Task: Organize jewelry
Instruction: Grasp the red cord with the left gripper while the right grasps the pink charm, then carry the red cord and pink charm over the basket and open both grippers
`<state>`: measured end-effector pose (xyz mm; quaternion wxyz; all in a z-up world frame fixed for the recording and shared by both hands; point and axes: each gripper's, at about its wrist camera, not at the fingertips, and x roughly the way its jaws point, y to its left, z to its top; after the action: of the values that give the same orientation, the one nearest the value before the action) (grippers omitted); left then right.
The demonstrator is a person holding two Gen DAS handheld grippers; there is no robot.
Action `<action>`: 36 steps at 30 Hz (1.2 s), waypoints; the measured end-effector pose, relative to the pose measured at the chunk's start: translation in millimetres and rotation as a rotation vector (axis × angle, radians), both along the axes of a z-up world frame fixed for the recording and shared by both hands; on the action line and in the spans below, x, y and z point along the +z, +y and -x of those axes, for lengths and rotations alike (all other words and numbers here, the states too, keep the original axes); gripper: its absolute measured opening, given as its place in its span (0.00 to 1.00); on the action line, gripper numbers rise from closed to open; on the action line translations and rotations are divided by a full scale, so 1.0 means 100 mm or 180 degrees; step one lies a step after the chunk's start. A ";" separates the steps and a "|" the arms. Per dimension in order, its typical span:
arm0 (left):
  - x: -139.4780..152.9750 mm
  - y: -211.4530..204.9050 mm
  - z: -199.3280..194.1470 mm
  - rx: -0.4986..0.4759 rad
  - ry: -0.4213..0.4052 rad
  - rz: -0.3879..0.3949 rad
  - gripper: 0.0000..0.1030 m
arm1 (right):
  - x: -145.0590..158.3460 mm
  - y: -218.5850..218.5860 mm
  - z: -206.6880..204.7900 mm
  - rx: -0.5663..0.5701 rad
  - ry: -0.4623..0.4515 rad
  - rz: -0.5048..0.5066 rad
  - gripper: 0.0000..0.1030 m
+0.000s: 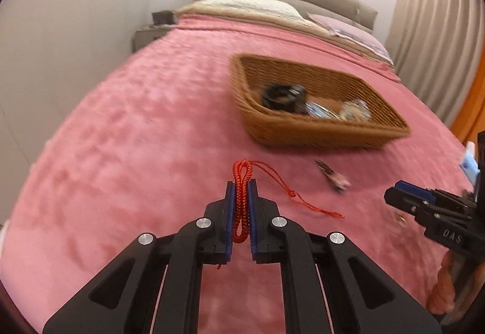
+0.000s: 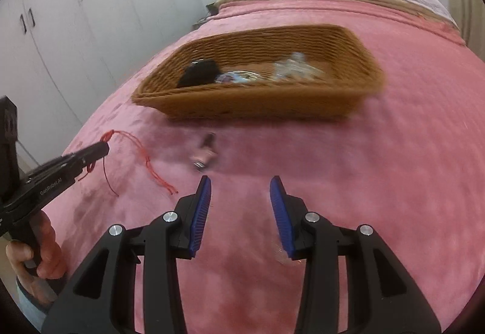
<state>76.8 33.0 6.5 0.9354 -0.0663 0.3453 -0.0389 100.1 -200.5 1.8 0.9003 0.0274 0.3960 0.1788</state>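
Between the blue-padded fingers of the left gripper [image 1: 241,184] hangs a red braided cord bracelet [image 1: 241,200], pinched tight with its loop poking out past the tips and its thin loose ends trailing down onto the pink plush bedspread [image 1: 136,121]. From the right side the same cord [image 2: 133,152] shows as a red tangle at the nose of that gripper [image 2: 104,149], strands curling over the blanket. Just beyond it on the bedspread lies a small pinkish trinket with a dark end [image 1: 332,178], too blurred to name. Farther up the bed sits a rectangular brown wicker basket [image 1: 303,128] holding a black ring-shaped piece [image 1: 280,96] and some shiny, pale items I cannot make out. The right gripper [image 2: 241,182] hovers low over the blanket near the trinket [image 2: 204,153], its jaws spread wide apart with nothing between them.
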 end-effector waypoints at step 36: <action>0.24 0.19 0.23 -0.0346 -0.0512 0.0593 0.06 | 0.22 0.39 0.13 0.0089 -0.0150 0.0101 0.19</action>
<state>54.2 51.5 30.8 0.9463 -0.1307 0.2671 -0.1266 87.2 -161.8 24.1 0.9071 0.0034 0.3778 0.1857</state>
